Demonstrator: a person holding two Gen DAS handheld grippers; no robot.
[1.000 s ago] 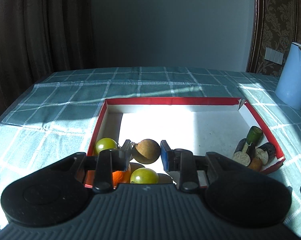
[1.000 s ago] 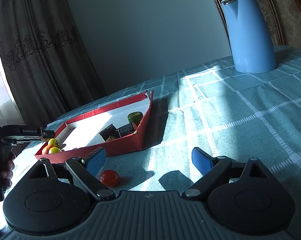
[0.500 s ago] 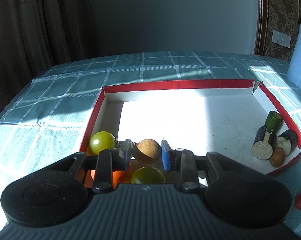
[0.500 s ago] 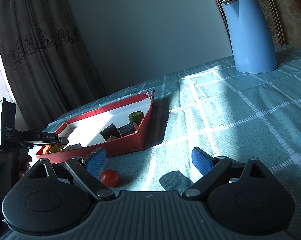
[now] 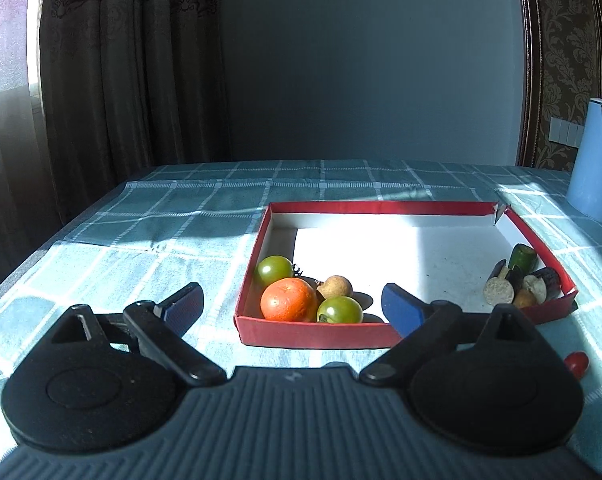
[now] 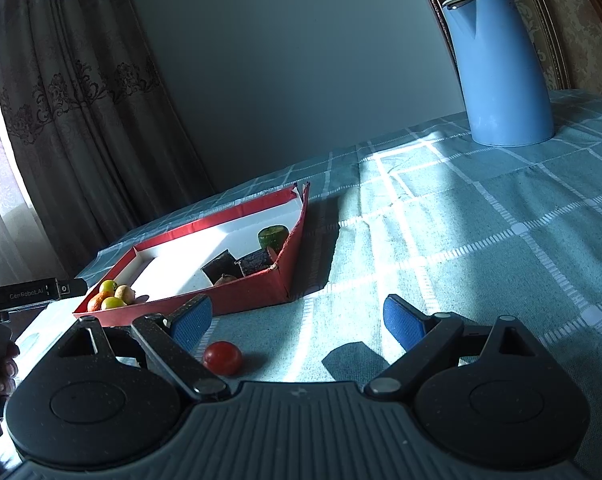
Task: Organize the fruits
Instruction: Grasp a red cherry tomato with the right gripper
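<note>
A red box (image 5: 317, 335) with a white floor sits on the checked tablecloth. In its near left corner lie an orange (image 5: 288, 305), two green tomatoes (image 5: 276, 270) (image 5: 340, 309) and a small brown fruit (image 5: 335, 287). My left gripper (image 5: 291, 306) is open and empty, held back just before the box's near wall. A red cherry tomato (image 6: 222, 357) lies on the cloth outside the box, close to the left finger of my right gripper (image 6: 297, 320), which is open and empty. The tomato also shows in the left wrist view (image 5: 577, 363).
Cut vegetable pieces (image 5: 521, 286) lie in the box's near right corner. A blue kettle (image 6: 499, 72) stands on the table behind and to the right. The left gripper's body (image 6: 29, 294) and the hand show at the left edge of the right wrist view.
My left gripper has let go of the small brown fruit, opened wide and drawn back out of the box. The right gripper has not moved.
</note>
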